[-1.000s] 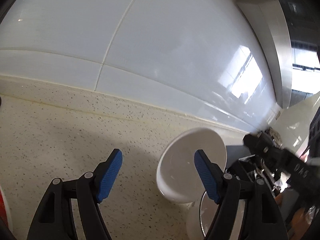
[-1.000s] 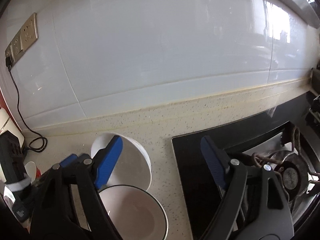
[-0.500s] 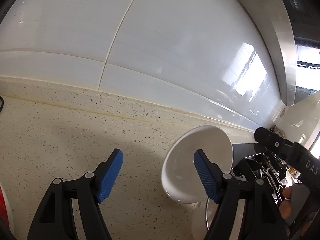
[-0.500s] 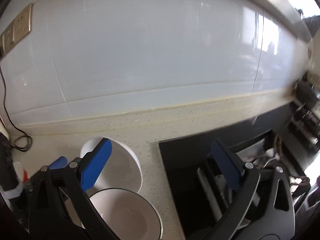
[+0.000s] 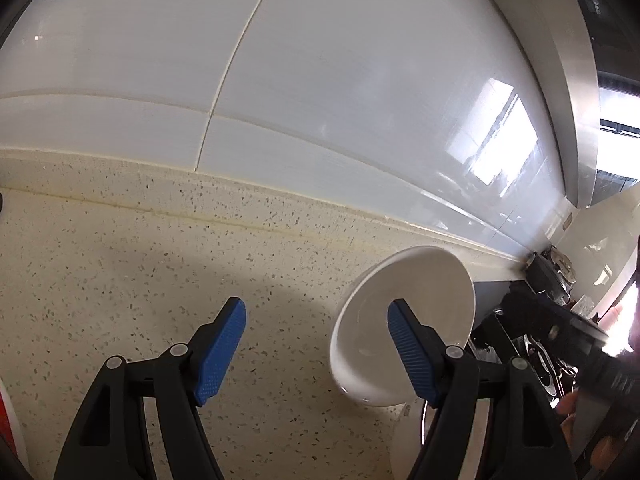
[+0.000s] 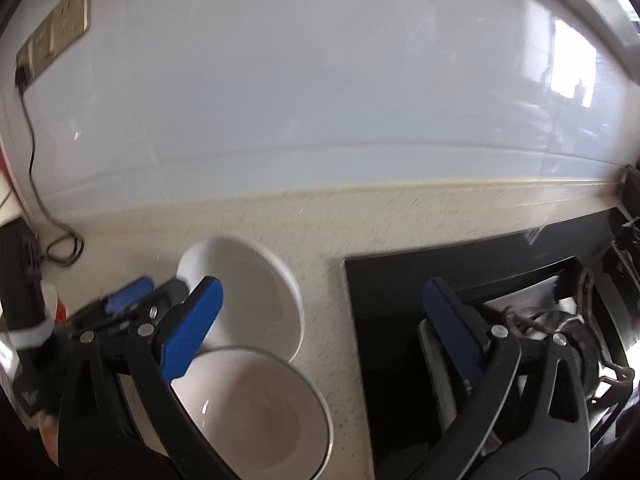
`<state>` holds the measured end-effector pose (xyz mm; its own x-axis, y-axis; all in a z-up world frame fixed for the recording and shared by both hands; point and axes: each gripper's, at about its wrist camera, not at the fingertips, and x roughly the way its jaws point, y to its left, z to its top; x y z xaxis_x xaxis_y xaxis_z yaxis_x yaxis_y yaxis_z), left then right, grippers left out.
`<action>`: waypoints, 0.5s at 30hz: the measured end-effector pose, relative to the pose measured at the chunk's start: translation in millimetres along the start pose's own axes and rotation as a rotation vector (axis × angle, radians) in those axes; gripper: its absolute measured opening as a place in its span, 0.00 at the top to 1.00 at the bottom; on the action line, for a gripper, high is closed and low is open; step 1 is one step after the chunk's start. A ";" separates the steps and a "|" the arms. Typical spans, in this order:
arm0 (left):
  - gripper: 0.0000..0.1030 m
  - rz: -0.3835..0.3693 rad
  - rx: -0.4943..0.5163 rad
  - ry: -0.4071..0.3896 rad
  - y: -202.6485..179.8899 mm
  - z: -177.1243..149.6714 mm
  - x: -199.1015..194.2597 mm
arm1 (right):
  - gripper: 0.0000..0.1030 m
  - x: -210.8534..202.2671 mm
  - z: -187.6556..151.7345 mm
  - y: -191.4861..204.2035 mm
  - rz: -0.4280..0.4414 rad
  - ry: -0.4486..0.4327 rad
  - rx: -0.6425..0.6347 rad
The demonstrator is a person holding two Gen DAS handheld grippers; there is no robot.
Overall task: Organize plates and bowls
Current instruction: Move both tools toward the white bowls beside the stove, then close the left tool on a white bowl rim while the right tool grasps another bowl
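A white bowl [image 5: 404,320] stands tilted on the speckled counter [image 5: 120,300], its rim leaning on a second white bowl [image 6: 260,412] with a grey rim. My left gripper [image 5: 316,308] is open over bare counter. Its right pad [image 5: 408,344] is in front of the tilted bowl's inside, and nothing lies between the pads. In the right wrist view the tilted bowl [image 6: 248,292] shows behind my left finger. My right gripper [image 6: 320,292] is open wide, spanning from the bowls to the cooktop, gripping nothing. The left gripper's blue pad [image 6: 128,300] sits by the tilted bowl's left rim.
A black glass cooktop [image 6: 400,300] with a burner grate [image 6: 568,320] fills the right side. A glossy white tiled wall [image 5: 320,100] backs the counter. Wall sockets [image 6: 60,28] with a black cable [image 6: 60,240] sit far left. A steel hood [image 5: 560,80] hangs upper right.
My right gripper's jaws have widened and its view has swung a little to the right. The left gripper and both bowls have stayed put.
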<state>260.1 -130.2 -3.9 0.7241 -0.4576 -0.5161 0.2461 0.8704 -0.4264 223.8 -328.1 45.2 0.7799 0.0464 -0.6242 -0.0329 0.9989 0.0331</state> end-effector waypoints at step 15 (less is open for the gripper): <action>0.51 -0.008 0.024 0.067 -7.3 0.1 13.2 | 0.18 23.8 -8.8 6.3 -0.011 0.117 -0.062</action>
<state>267.9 -142.5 -7.5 0.6770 -0.4754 -0.5618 0.2682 0.8703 -0.4131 236.7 -320.6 23.7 0.7022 0.0324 -0.7113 -0.0664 0.9976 -0.0201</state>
